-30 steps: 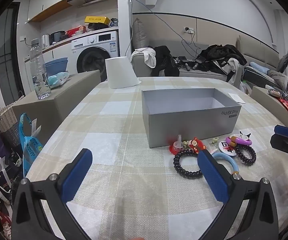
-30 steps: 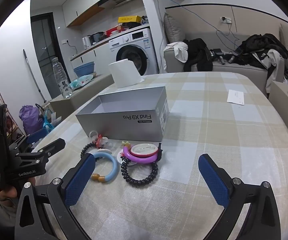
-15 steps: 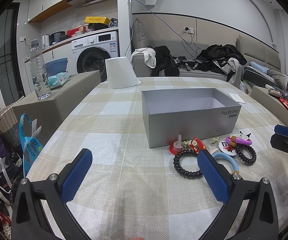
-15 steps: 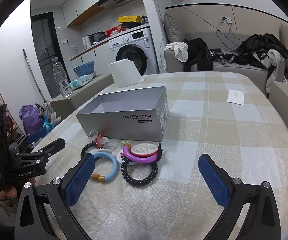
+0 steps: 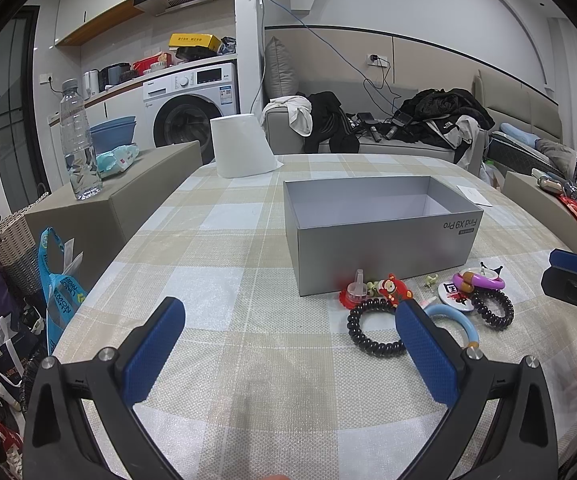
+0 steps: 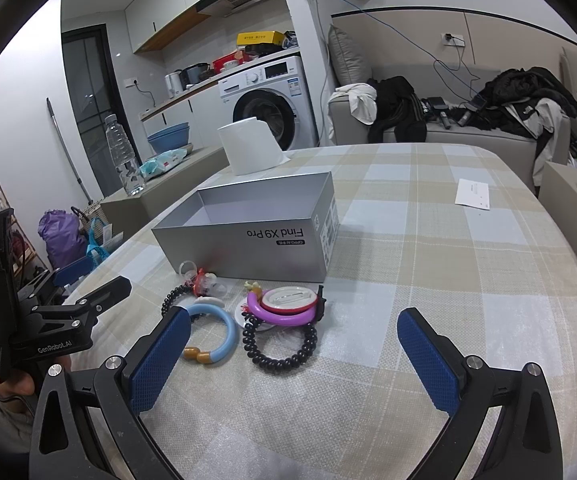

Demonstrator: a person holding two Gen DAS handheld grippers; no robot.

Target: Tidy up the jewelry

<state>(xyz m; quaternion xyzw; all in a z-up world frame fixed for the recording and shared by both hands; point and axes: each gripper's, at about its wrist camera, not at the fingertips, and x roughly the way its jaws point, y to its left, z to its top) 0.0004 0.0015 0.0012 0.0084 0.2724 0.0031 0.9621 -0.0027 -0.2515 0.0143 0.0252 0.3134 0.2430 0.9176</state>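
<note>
An empty grey box (image 5: 380,236) (image 6: 248,236) stands on the checked tablecloth. Jewelry lies in front of it: a black coil band (image 5: 372,334), a second black coil band (image 6: 282,344) (image 5: 492,308), a blue bangle (image 6: 216,334) (image 5: 458,324), a purple bangle (image 6: 284,312) (image 5: 478,282) and a red charm (image 5: 388,286) (image 6: 200,282). My left gripper (image 5: 288,352) is open and empty, just short and left of the pile. My right gripper (image 6: 294,356) is open and empty, with the coil band between its fingers' line of sight.
A white paper roll (image 5: 244,146) stands behind the box. A white slip of paper (image 6: 472,194) lies at the far right of the table. A bottle (image 5: 78,140) stands on a bench at the left. A sofa with clothes (image 5: 428,120) is behind.
</note>
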